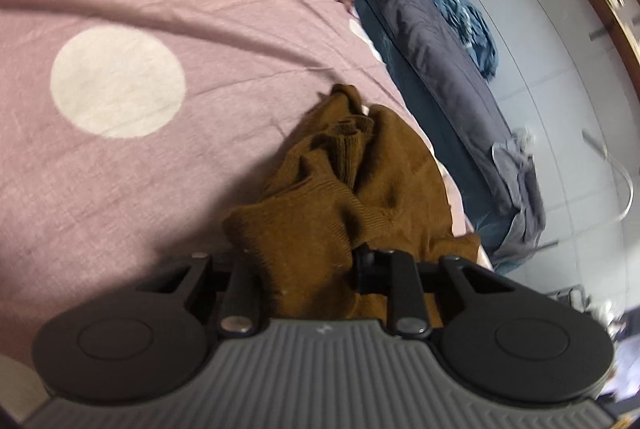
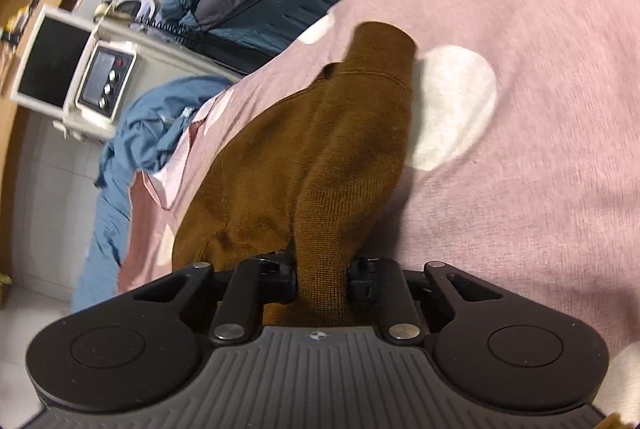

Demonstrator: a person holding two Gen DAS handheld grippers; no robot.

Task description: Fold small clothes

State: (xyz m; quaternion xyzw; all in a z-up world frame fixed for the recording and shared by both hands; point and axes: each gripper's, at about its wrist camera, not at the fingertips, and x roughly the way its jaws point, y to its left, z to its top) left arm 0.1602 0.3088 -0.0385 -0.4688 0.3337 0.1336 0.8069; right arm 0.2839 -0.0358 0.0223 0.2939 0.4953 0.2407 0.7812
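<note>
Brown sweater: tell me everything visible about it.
The brown sweater is a fine rib-knit garment with ribbed cuffs, lying crumpled on the pink dotted bedsheet near its edge. The left gripper is shut on a bunched fold; the right gripper is shut on a sleeve that stretches away from it.

Pale tiled floor [image 1: 560, 49] beside a bed with pink dotted sheet [image 1: 120, 9]; wooden shelf [image 2: 12, 77].

Brown garment [image 1: 340, 189]: fine ribbed knit, matt. Pink sheet [image 1: 120, 169] at nine o'clock: soft matt woven cloth. Left gripper [image 1: 304, 261]: matt black plastic, shiny metal rivets
</note>
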